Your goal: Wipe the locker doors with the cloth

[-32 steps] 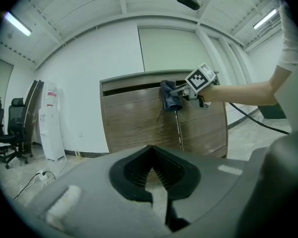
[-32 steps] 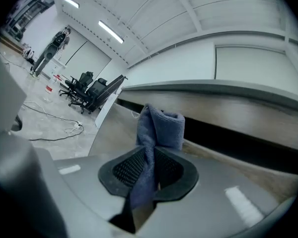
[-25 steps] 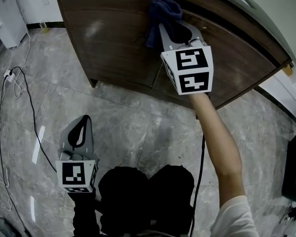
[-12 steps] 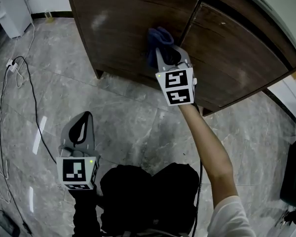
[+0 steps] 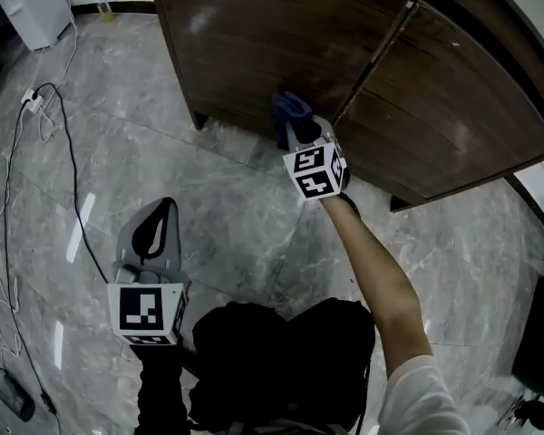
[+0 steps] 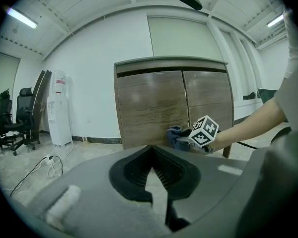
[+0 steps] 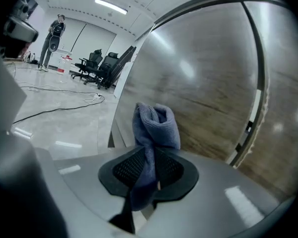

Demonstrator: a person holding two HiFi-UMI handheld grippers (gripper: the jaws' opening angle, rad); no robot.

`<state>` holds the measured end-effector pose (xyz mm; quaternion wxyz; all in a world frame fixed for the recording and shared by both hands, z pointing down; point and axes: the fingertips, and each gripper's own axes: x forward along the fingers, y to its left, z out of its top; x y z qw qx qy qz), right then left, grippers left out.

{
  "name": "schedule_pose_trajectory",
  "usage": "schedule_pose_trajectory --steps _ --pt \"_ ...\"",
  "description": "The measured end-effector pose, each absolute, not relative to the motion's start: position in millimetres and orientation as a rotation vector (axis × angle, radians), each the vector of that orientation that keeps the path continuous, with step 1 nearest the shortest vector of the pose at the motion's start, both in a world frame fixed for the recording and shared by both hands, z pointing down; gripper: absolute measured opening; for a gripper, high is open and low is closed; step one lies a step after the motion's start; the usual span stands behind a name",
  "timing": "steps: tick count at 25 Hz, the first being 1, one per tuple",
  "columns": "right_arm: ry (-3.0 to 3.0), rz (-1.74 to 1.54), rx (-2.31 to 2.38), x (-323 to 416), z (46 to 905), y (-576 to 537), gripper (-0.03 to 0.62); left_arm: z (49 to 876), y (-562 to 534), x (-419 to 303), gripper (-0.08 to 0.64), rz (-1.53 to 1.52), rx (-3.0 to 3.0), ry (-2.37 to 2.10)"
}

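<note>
Wiping stroke low on the locker. The right gripper (image 5: 296,125) has its jaws clamped on a blue cloth (image 5: 288,111), which it holds by a gathered, twisted waist; a rolled bunch stands out beyond the jaw tips. The bunch lies against the left locker door (image 5: 254,43), close to that door's lower right corner and just beside the seam with the right locker door (image 5: 453,98). Whether it presses firmly or only touches cannot be told. The left gripper (image 6: 150,151) hangs low, well apart from the locker and over the marble floor (image 5: 208,198), its jaws together with nothing between them.

Handling: the cloth appears soft, light and limp. It should fold to the flat door face, yet may slide within the pads under a hard drag. The present hold, across the bunched middle, looks suitable because it leaves a padded head free to bear on the wood. The door surface looks smooth and glossy, so friction is probably low.
</note>
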<state>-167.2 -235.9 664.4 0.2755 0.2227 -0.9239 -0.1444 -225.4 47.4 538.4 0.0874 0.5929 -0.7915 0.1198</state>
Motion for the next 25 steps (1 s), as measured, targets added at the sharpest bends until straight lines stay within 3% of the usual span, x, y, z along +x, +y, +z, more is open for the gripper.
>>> schedule_pose_trajectory --steps 12,25 --pt "-2.443 -0.296 0.533 -179 708 -231 0.063 558 52 -230 0.002 0.361 1.724 -2.336" --pt "-2.684 -0.436 0.581 -212 519 -227 0.063 543 59 -239 0.002 0.364 1.712 -2.364"
